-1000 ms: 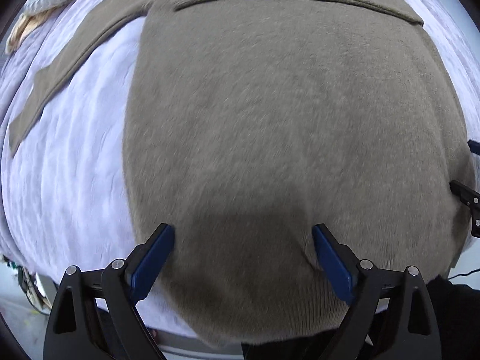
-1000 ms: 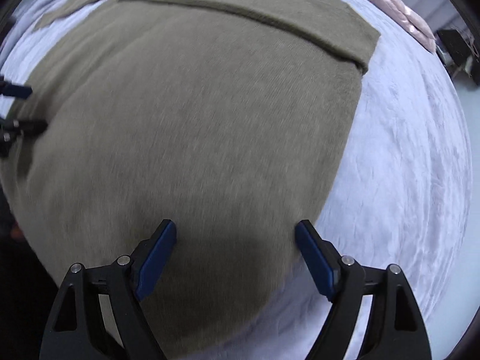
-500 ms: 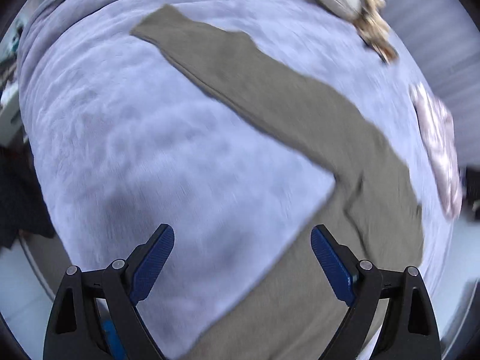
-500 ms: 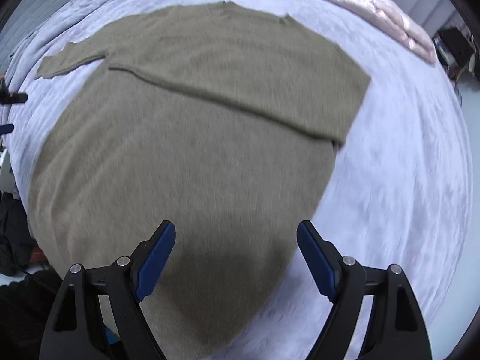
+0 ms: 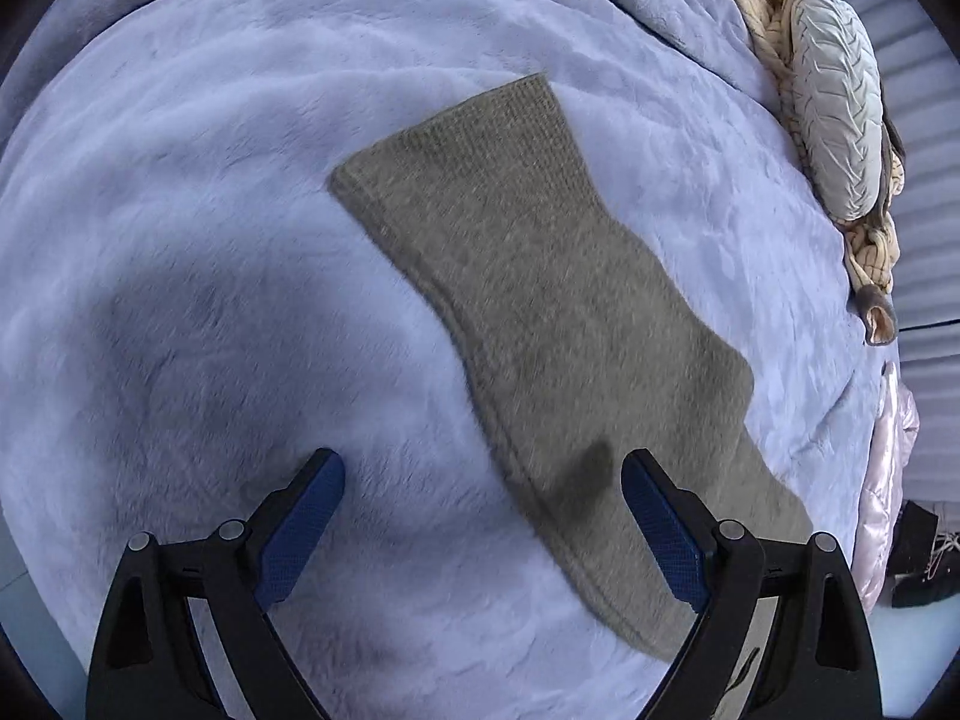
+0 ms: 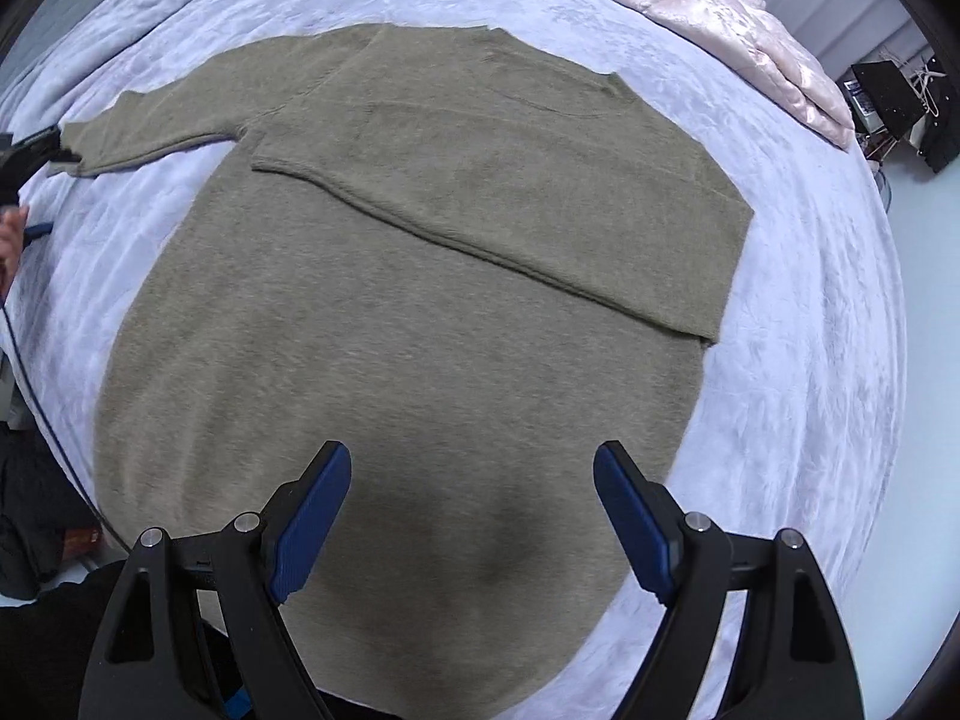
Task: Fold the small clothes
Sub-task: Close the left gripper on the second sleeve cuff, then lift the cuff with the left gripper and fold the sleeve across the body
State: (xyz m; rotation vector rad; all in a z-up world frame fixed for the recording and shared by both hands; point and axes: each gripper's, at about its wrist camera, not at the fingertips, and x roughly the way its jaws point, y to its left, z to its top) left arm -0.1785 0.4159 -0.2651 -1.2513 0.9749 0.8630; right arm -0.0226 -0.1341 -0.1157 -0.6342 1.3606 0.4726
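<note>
An olive-brown knit sweater (image 6: pixel 420 312) lies flat on a lavender fleece blanket (image 6: pixel 810 360). Its right sleeve is folded across the chest (image 6: pixel 510 192). Its left sleeve (image 5: pixel 540 276) stretches out flat, with the ribbed cuff (image 5: pixel 480 138) at the far end. My left gripper (image 5: pixel 483 516) is open and empty, hovering above the sleeve's near part. It also shows at the left edge of the right wrist view (image 6: pixel 30 150), beside the cuff. My right gripper (image 6: pixel 471 510) is open and empty above the sweater's hem.
A cream and white knit bundle (image 5: pixel 834 108) lies at the blanket's far right edge. A pink shiny garment (image 6: pixel 720 18) lies at the back right. Dark equipment (image 6: pixel 888 96) stands beyond the bed. A cable (image 6: pixel 36 372) runs along the left.
My left gripper has swung left from the sweater's body to the outstretched left sleeve and closed in on it. My right gripper has pulled back and up, showing the whole sweater.
</note>
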